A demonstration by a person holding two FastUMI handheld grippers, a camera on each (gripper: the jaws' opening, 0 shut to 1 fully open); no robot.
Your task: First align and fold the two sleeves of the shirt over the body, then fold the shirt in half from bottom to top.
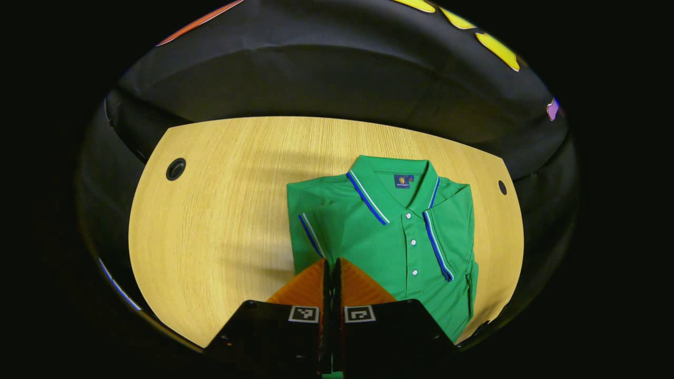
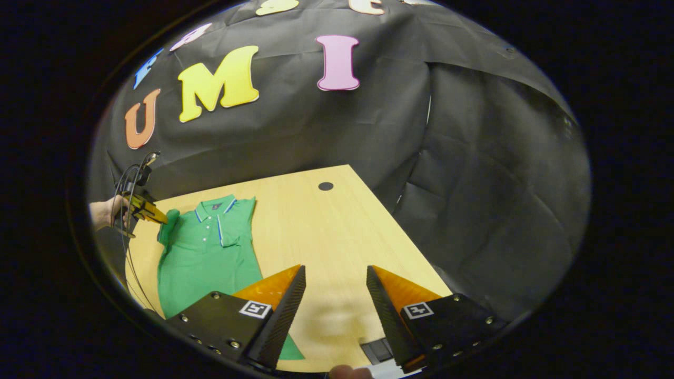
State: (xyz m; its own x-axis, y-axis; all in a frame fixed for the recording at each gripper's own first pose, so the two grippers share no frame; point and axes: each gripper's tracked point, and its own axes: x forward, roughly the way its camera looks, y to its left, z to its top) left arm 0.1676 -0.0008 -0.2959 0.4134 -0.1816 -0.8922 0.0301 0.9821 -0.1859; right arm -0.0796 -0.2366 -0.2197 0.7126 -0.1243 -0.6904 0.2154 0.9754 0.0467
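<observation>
We see the green shirt [image 1: 389, 247] lying flat on the wooden surface [image 1: 221, 221], collar at the far end, long axis running away from us, one sleeve [image 1: 310, 231] apparently folded onto the body. The left gripper [image 1: 331, 271] is nearer, its fingers pinched together over that sleeve's side (whether on cloth, we cannot tell). The right gripper [image 2: 335, 287] hangs released, well apart.

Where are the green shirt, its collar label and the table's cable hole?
Green shirt [image 1: 389, 252], left gripper view: chest.
Collar label [image 1: 404, 181], left gripper view: its middle.
Cable hole [image 1: 176, 169], left gripper view: dark opening.
</observation>
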